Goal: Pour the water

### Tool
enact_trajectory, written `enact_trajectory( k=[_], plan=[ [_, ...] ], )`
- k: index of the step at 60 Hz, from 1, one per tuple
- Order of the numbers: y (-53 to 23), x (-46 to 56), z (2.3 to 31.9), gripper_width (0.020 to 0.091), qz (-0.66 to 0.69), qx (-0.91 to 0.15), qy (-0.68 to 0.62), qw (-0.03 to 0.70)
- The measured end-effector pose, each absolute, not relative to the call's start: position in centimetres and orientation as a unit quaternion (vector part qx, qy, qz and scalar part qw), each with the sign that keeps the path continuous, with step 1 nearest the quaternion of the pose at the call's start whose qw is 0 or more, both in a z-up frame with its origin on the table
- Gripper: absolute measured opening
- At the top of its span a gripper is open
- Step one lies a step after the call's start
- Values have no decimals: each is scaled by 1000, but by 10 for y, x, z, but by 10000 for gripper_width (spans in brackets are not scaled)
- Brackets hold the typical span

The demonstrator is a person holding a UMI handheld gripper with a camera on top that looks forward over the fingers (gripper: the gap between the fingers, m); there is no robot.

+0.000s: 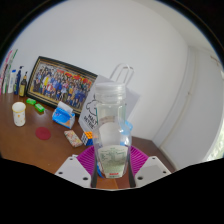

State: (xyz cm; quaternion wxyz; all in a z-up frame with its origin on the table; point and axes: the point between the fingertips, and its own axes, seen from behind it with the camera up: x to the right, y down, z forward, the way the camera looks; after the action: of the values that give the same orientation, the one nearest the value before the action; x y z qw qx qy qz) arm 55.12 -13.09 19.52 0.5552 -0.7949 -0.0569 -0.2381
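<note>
While the gripper (pixel 112 170) hangs above the wooden desk (pixel 30 143), its pink pads (pixel 90 158) press on both sides of a clear plastic bottle (pixel 110 125), pinching it low on the body. Directly between the fingers, the bottle stands with its long axis upright, tilted slightly, neck pointing up and away from the gripper. Any pouring would probably mean tipping that axis over, though no receiving cup is clearly visible. Beyond lie a red lid (pixel 42 131), a white cup (pixel 19 112) and a framed group photo (pixel 58 81) against the wall.
</note>
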Motion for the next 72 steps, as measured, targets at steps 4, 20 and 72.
enact_trajectory(
  k=[4,20,72],
  plan=[
    [-111,525,223,433,-285,-778,-91,552],
    [-28,379,279,433,-485,-665,-291,487],
    [50,255,216,432,-588,-526,-527,314]
  ],
)
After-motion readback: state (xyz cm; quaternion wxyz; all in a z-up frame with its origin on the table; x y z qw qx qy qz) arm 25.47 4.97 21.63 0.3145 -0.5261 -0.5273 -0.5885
